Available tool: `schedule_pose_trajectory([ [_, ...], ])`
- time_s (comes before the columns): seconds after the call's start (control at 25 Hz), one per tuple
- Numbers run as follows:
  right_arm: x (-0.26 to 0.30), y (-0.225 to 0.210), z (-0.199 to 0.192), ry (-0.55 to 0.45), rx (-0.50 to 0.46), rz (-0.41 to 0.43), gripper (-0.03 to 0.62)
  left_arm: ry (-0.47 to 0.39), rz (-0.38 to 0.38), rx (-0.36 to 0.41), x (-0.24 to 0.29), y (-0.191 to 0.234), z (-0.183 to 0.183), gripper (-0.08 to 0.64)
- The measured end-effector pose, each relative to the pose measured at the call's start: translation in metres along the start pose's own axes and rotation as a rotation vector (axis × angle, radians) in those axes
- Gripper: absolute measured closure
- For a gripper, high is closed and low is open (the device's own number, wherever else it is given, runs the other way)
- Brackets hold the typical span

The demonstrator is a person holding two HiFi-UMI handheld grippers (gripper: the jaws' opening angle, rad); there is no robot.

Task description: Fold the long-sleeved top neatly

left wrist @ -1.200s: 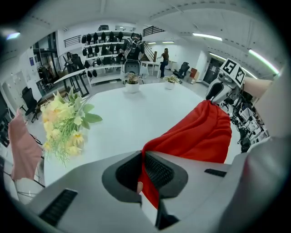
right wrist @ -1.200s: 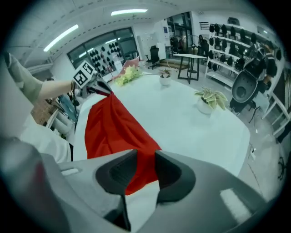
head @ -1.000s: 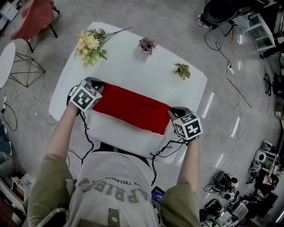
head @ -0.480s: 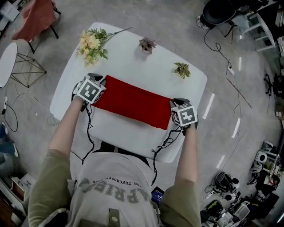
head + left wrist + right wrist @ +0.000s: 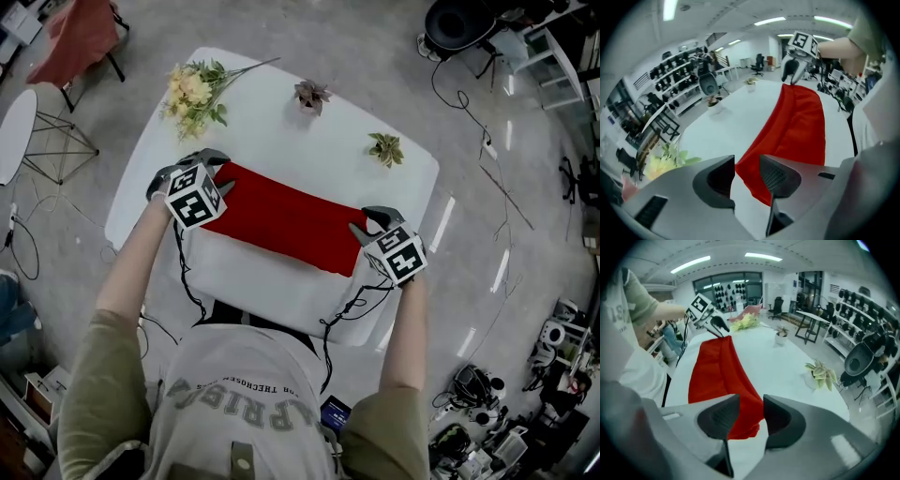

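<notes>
The red long-sleeved top (image 5: 281, 220), folded into a long flat band, lies across the middle of the white rounded table (image 5: 281, 141). Over the table's left side, the left gripper (image 5: 746, 174) has just spread its jaws, and the band's end lies loose between them. Over the table's right side, the right gripper (image 5: 752, 420) has done likewise. A yellow flower bunch (image 5: 192, 94) lies at the table's far left corner.

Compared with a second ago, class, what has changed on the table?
The left tool and right tool have just been opening their jaws, letting go of the red top; its ends lie loose between them. Flowers, plants and table stayed put.
</notes>
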State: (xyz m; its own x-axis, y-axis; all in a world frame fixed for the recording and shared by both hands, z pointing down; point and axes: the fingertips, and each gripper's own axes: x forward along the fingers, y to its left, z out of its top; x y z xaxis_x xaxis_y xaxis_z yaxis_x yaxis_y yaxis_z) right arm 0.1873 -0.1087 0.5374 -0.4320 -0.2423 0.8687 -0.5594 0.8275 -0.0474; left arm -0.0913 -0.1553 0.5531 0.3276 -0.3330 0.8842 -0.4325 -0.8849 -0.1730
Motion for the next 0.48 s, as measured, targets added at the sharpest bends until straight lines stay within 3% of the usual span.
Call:
schedule_pose_trajectory([
  [0.12, 0.018, 0.002, -0.014, 0.122, -0.078, 0.023, 0.453, 0.096, -0.051, 0.104, 0.021, -0.009, -0.003, 0.399],
  [0.16, 0.02, 0.0, -0.016, 0.135, -0.079, 0.035, 0.472, 0.104, -0.066, 0.108, 0.024, -0.008, -0.003, 0.412],
  [0.2, 0.02, -0.002, -0.016, 0.132, -0.072, 0.042, 0.532, 0.093, -0.073, 0.099, 0.024, -0.007, -0.001, 0.467],
  [0.24, 0.018, -0.004, -0.015, 0.114, -0.063, 0.042, 0.586, 0.063, -0.068, 0.08, 0.021, -0.003, 0.004, 0.54],
  [0.4, 0.0, -0.014, -0.002, 0.001, -0.037, -0.005, 0.589, -0.111, 0.027, -0.009, -0.004, 0.016, 0.027, 0.543],
  [0.48, -0.005, -0.024, -0.001, -0.027, -0.017, -0.045, 0.591, -0.139, 0.082, -0.038, -0.006, 0.029, 0.031, 0.545],
])
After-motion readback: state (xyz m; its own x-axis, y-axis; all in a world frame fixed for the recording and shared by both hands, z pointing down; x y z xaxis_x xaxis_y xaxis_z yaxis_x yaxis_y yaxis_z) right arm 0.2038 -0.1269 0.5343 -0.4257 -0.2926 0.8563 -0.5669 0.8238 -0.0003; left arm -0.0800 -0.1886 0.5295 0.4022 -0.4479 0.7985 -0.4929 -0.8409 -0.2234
